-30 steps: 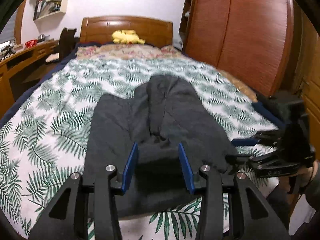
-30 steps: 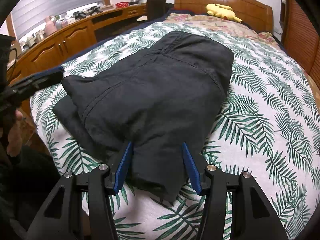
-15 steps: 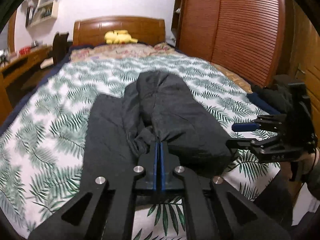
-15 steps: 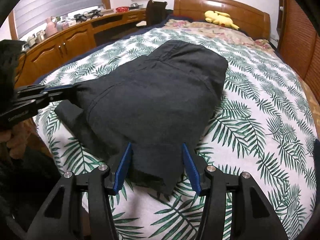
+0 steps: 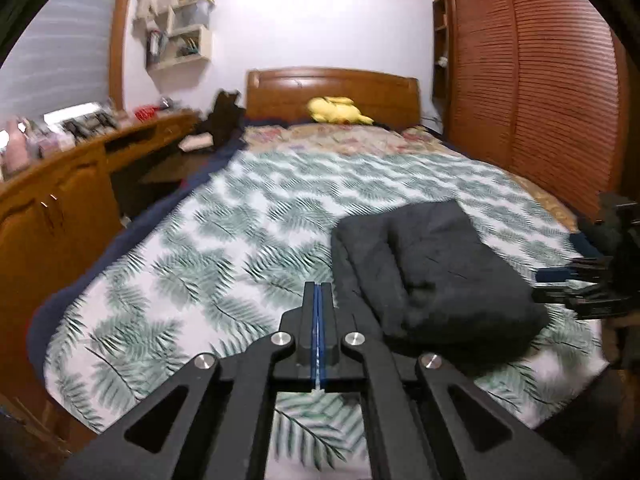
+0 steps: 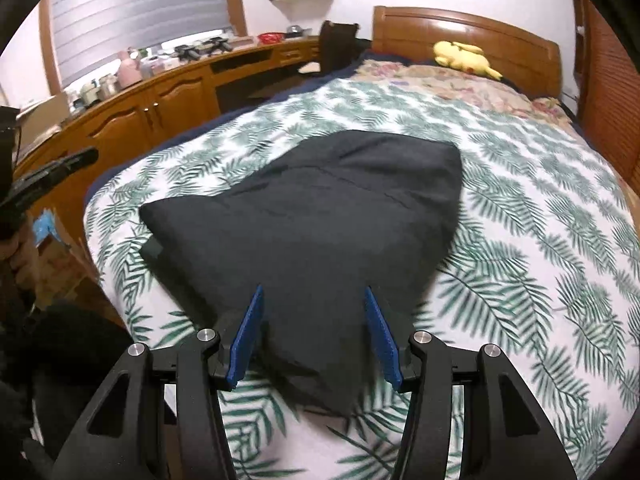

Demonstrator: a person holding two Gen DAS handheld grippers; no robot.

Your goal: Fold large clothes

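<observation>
The dark garment (image 6: 320, 216) is lying folded into a compact bundle near the foot edge of the bed (image 6: 540, 208), toward that edge's right half in the left wrist view. Its long axis is running from the foot edge toward the headboard (image 5: 332, 92).

The right gripper (image 6: 312, 332) is sitting with its jaws apart, straddling the near end of the bundle; no clamping on the fabric is visible. The left gripper (image 5: 317, 320) is holding its jaws pressed together with nothing between them, and is pointing at bare bedspread just left of the garment.

Judgement: the right gripper is the nearer tool, with the bundle lying straight ahead along its fingers. Any further fold is likely turning on closing that gripper on the near end and carrying it toward the headboard.
</observation>
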